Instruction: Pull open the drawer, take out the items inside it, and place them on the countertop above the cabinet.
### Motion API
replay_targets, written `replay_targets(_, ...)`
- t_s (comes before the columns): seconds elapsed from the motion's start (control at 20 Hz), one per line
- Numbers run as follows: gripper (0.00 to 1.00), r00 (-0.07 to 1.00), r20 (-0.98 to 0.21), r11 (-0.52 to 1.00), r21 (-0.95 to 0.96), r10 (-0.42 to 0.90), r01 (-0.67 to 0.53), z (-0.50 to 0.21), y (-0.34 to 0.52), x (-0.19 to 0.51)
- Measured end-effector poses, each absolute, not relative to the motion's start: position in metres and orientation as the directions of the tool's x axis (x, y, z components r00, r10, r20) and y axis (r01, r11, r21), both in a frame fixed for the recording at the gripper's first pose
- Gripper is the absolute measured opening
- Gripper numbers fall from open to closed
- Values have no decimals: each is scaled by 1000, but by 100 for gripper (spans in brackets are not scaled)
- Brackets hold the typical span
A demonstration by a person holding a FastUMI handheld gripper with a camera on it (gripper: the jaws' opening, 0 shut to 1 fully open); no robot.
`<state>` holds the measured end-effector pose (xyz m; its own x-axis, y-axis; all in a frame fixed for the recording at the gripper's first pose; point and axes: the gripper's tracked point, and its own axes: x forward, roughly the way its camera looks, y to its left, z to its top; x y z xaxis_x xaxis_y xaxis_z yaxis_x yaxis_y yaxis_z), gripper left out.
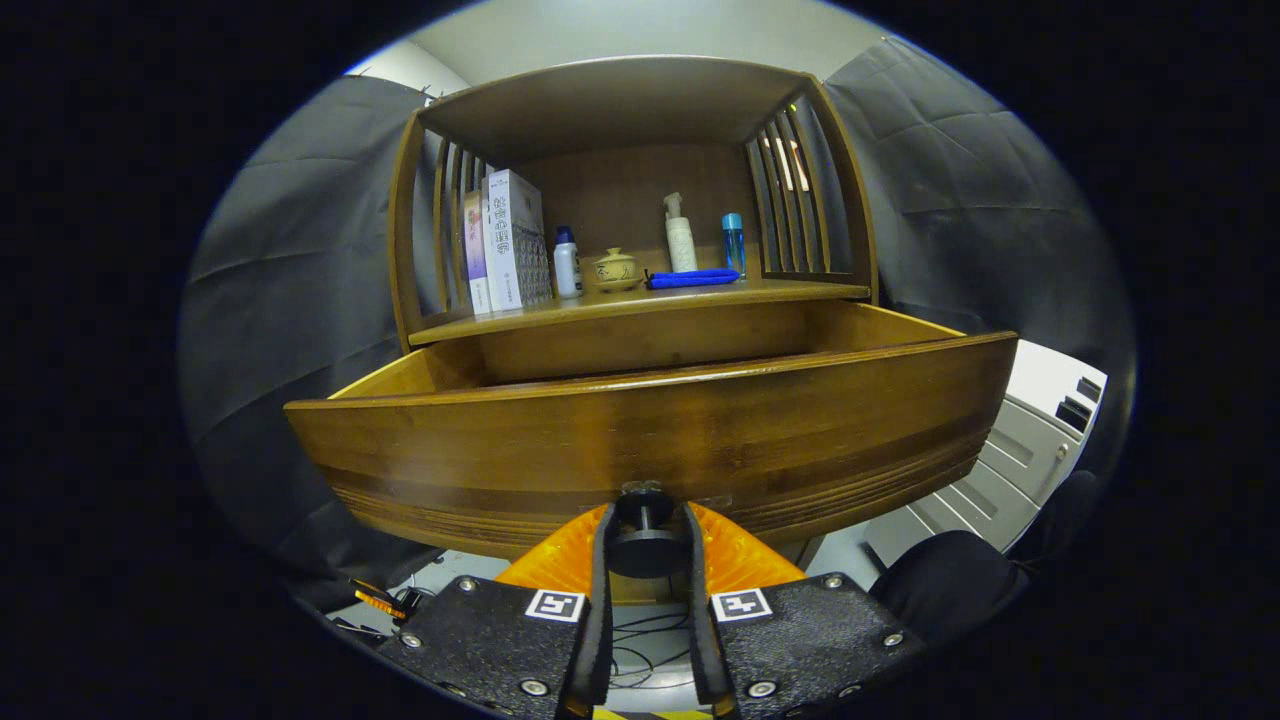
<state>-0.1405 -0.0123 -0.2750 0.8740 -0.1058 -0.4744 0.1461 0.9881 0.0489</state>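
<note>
Between jaws: drawer (650, 440) knob (643, 535), clamped; drawer open

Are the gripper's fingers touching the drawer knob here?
Touching. The gripper view shows the gripper closed on the drawer knob, both fingers pressed against its sides, no gap.

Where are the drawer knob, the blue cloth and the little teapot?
drawer knob (643, 540): gripper view, on its dark round disc, between the fingers.
blue cloth (692, 279): gripper view, middle of the folded cloth on the countertop.
little teapot (616, 270): gripper view, on its round tan belly.
</note>
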Motion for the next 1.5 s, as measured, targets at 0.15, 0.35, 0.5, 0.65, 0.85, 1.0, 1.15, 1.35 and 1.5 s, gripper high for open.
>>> replay_targets(0.15,32,874,-475,989,51,-99,140,-274,-10,-143)
replay_targets(0.35,35,874,-475,987,61,-100,147,-273,-9,-142)
replay_targets(0.5,45,883,-464,987,95,-73,131,-260,-4,-142)
replay_targets(0.65,64,934,-355,981,167,-29,94,-219,7,-129)
replay_targets(0.85,89,961,-273,991,109,-41,73,-172,5,-125)
replay_targets(1.0,95,967,-252,993,99,-43,70,-147,2,-115)
replay_targets(1.15,96,962,-268,993,88,-50,76,-130,-6,-101)
replay_targets(1.35,96,950,-299,991,71,-87,113,-114,-20,-75)
replay_targets(1.5,96,939,-323,987,72,-115,146,-107,-31,-55)
